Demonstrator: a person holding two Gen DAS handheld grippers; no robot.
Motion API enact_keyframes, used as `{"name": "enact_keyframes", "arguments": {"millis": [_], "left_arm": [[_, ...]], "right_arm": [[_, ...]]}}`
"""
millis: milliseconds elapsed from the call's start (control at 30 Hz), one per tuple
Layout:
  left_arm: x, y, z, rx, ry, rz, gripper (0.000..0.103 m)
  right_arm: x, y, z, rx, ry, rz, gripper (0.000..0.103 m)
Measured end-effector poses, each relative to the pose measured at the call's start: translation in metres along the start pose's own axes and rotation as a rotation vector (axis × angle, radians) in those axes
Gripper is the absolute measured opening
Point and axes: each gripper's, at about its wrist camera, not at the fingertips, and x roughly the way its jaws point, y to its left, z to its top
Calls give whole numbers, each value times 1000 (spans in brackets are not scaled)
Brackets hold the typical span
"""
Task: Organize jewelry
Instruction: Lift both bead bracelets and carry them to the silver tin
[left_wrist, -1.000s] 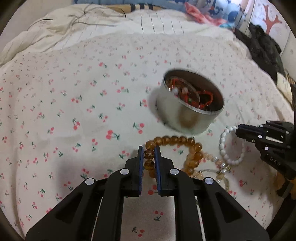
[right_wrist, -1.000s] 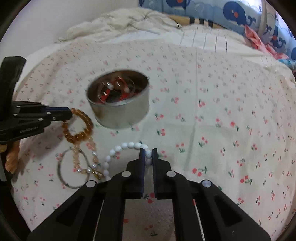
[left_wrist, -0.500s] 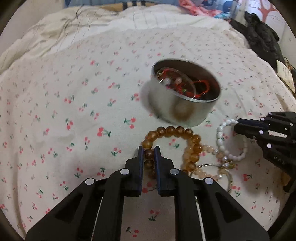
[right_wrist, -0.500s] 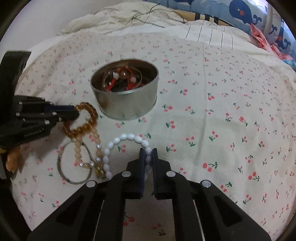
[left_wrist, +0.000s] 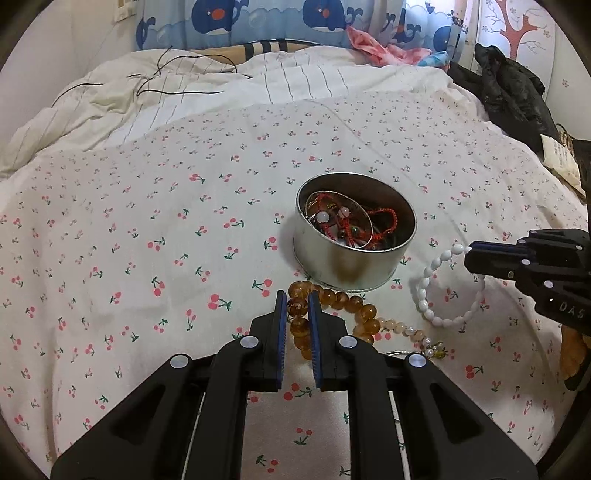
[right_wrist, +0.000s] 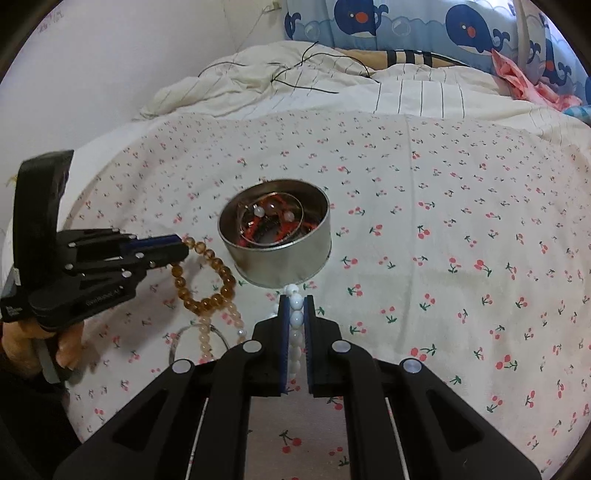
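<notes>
A round metal tin (left_wrist: 354, 271) (right_wrist: 291, 266) stands on the cherry-print bedsheet and holds red cords, beads and a metal ring. My left gripper (left_wrist: 297, 299) is shut on an amber bead bracelet (left_wrist: 364, 314) (right_wrist: 221, 275), lifted just in front of the tin. My right gripper (right_wrist: 295, 301) is shut on a white bead bracelet (left_wrist: 437, 317) (right_wrist: 295, 319), hanging to the right of the tin. A pale peach bead bracelet (left_wrist: 408, 332) (right_wrist: 207, 336) and a thin metal bangle (right_wrist: 177, 341) lie below them on the sheet.
A crumpled striped duvet (left_wrist: 184, 92) with a black cable lies at the far side. Whale-print pillows (right_wrist: 406, 22) line the headboard. A black garment (left_wrist: 513, 96) and a paper tag (left_wrist: 559, 155) lie on the right edge.
Both grippers have lifted and tilted up, raising the amber and white bracelets off the sheet. The tin has stayed in place.
</notes>
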Motion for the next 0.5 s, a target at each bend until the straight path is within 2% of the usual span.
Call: {"name": "enact_keyframes", "arguments": {"millis": [200, 500], "left_arm": [[-4, -3, 1, 16, -16, 4, 10], [-10, -11, 2, 63, -40, 52, 11]], "right_arm": [[-7, 3, 2, 6, -21, 23, 8], [-16, 4, 6, 21, -57, 59, 8]]}}
